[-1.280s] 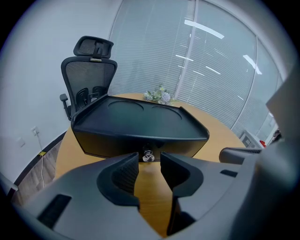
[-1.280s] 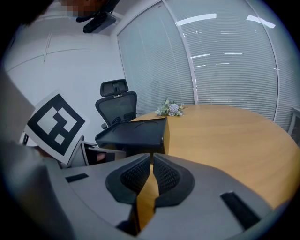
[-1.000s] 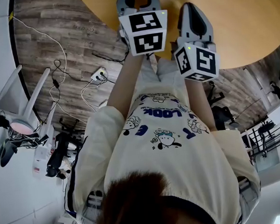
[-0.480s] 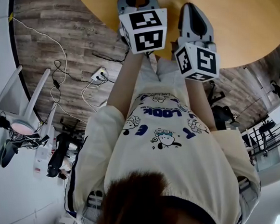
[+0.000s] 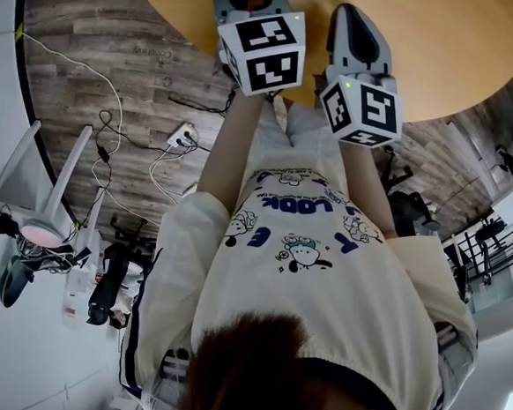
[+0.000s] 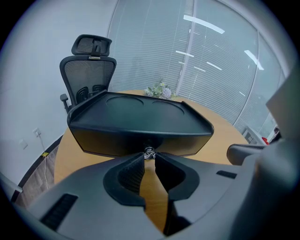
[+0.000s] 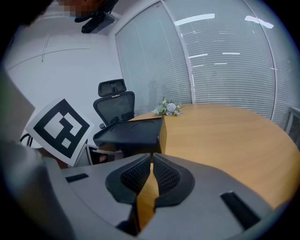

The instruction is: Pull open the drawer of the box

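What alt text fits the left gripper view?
The left tongs, which have just been closing, pinch the small shiny knob on the front of a black box on a round wooden table. A chair, flowers and blinds stand behind.

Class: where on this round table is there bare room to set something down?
Free: the wooden tabletop right of the black tray-topped box, back to the small flower bunch. Crowded: the box's front, where the left gripper has just been closing its jaws on the small silver knob, the right gripper alongside.
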Demonstrator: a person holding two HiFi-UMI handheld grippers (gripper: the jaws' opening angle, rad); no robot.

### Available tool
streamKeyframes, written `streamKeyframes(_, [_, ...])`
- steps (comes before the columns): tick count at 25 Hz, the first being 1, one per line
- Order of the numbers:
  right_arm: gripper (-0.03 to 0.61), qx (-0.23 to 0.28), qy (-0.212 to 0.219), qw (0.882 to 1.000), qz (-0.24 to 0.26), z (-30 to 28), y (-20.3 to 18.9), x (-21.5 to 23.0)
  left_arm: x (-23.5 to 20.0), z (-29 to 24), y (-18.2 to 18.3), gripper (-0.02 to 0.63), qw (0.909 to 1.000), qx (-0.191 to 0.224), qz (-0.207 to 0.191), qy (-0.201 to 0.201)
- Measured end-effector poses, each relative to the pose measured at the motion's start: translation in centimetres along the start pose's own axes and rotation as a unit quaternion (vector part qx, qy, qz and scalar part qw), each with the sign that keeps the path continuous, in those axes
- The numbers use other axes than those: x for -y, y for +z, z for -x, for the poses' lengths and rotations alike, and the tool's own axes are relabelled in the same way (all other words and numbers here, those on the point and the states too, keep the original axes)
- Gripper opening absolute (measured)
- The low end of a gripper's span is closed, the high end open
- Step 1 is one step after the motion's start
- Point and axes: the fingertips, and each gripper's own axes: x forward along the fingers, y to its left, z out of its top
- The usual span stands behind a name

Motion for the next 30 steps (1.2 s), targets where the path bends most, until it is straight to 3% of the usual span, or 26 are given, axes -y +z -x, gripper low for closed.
streamKeyframes(30, [0.038,0.017,-0.006,1.0,-0.004,1.5,-0.1,-0.5,-0.2,2.1,-2.6,0.077,1.0,-0.007,0.002,0.004])
